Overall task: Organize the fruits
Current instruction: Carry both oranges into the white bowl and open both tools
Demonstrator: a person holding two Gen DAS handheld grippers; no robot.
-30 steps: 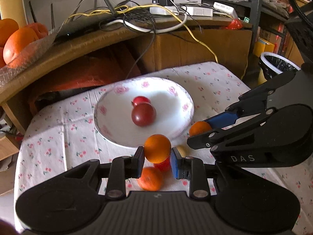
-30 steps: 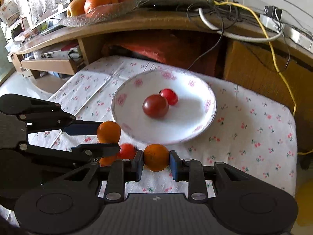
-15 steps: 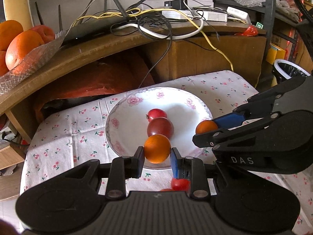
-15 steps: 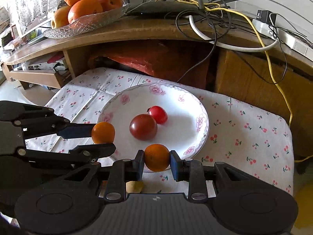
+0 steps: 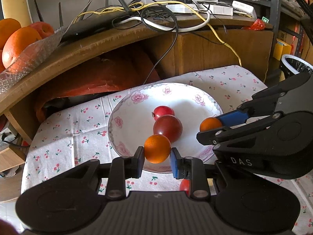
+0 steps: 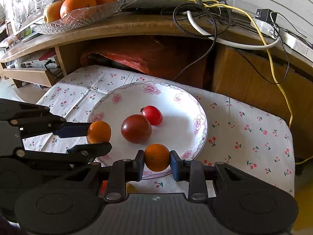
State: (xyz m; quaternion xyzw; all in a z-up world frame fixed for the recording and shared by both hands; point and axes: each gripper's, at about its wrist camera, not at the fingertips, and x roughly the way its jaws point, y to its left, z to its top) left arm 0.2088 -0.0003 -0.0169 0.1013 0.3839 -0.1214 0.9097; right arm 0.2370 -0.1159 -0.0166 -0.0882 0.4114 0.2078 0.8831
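A curved wooden shelf [image 6: 137,27] carries tangled cables [image 6: 205,13] and a glass fruit dish [image 6: 78,19] above the cloth-covered counter [image 6: 244,133].

Plate on the cloth, two tomatoes in it.
The plate [image 6: 197,105] sits on the cloth [image 6: 244,137], before a shelf [image 6: 137,27] bearing a fruit bowl [image 6: 82,19] and cables [image 6: 205,19]. In the plate, the larger tomato [image 6: 136,128] lies touching the smaller tomato [image 6: 152,115] behind it.
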